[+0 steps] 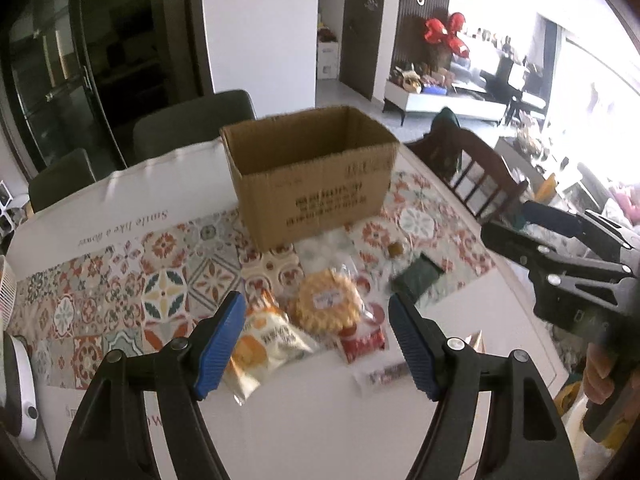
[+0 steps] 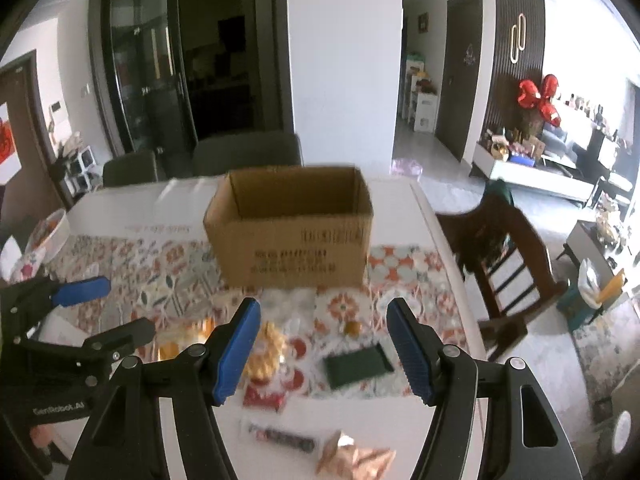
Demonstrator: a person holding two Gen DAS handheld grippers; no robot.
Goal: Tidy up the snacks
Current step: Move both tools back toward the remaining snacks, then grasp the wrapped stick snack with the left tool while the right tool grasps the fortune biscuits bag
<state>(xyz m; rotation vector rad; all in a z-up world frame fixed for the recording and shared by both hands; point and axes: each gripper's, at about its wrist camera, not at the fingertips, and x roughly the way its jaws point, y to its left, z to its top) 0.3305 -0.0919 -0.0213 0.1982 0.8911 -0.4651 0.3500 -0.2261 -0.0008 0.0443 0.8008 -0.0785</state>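
- Snacks lie loose in a cluster on the surface [image 1: 304, 432], in front of an open cardboard box [image 1: 316, 184]; none is in a gripper.
- Round waffle-like biscuit in clear wrap [image 1: 326, 302] sits mid-cluster, just in front of the box.
- White and orange packet [image 1: 260, 344] lies beside the biscuit on its left in the left wrist view, partly behind the left gripper's blue pad.
- Red packet [image 1: 362, 344] lies at the biscuit's near right edge, touching or overlapping it; cannot tell which.
- Dark green flat packet [image 2: 357, 364] lies apart from these to the right; a small round gold-brown piece [image 2: 353, 328] sits just beyond it.
- Long thin bar in a dark printed wrapper [image 2: 280, 438] lies nearest the cameras on bare white surface; a crumpled tan wrapper [image 2: 352, 456] is just beside its right end.
- Box stands upright, flaps open, dark print on its near wall; its floor is out of sight.
- Patterned tile-print mat [image 1: 120, 272] runs under the box and most of the snacks.
- Left gripper [image 1: 316, 344] hangs over the cluster, jaws wide, nothing between the pads.
- Right gripper [image 2: 322, 346] likewise wide and empty, above the green packet and red packet.
- Nothing stands between the grippers and the snacks; the box wall rises right behind the cluster.
- Grey chairs [image 2: 246, 154] at the far side of the surface; a dark wooden chair [image 2: 508, 256] at its right edge.
- White fan-like appliance [image 1: 16, 384] at the left edge in the left wrist view.
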